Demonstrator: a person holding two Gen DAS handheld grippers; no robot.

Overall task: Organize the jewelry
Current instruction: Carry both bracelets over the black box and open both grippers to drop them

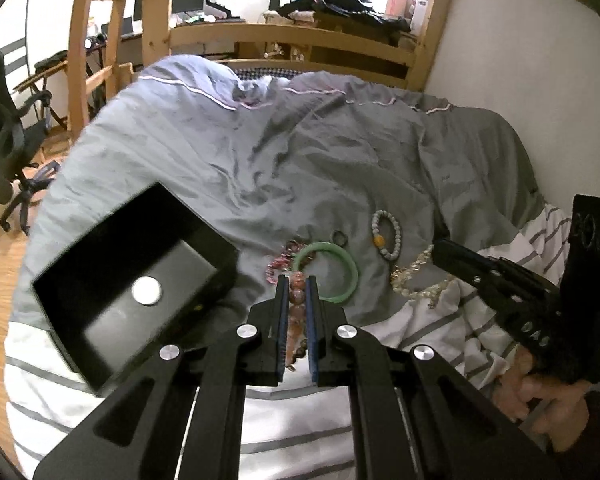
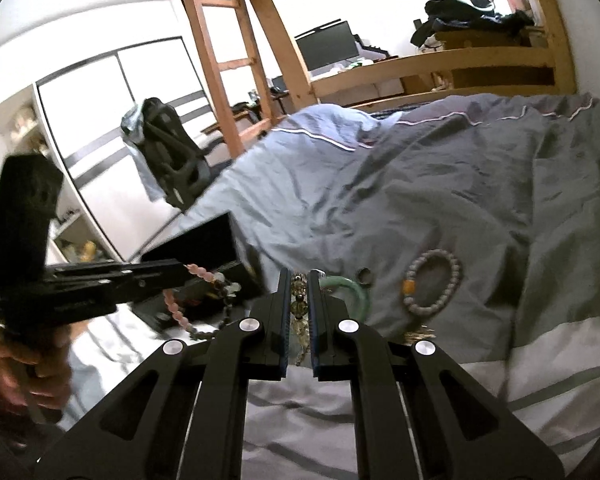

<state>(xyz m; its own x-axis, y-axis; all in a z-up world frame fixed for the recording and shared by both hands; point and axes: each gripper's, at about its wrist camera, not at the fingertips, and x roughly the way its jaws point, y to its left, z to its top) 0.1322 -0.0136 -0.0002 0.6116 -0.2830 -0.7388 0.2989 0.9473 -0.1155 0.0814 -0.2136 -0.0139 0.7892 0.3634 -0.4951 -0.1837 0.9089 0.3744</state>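
Note:
My left gripper (image 1: 297, 280) is shut on a reddish-brown bead bracelet (image 1: 297, 298), held right of the open black box (image 1: 100, 264); in the right wrist view it (image 2: 182, 270) holds pink beads (image 2: 176, 308) dangling before the box (image 2: 196, 240). My right gripper (image 2: 300, 276) is shut on a yellow-clear bead bracelet (image 2: 300, 308); it also shows in the left wrist view (image 1: 436, 246) at that bracelet (image 1: 412, 276). On the bed lie a green bangle (image 1: 340, 272), a grey bead bracelet (image 1: 388, 234), a small dark ring (image 1: 338, 237) and a pink bracelet (image 1: 282, 260).
The grey duvet (image 1: 300, 152) covers the bed, with a striped sheet (image 1: 300, 420) at the near edge. A wooden bed frame (image 1: 300, 36) and ladder (image 2: 220, 64) stand behind. An office chair (image 1: 0, 140) stands at the left. A white wall (image 1: 520, 60) is at the right.

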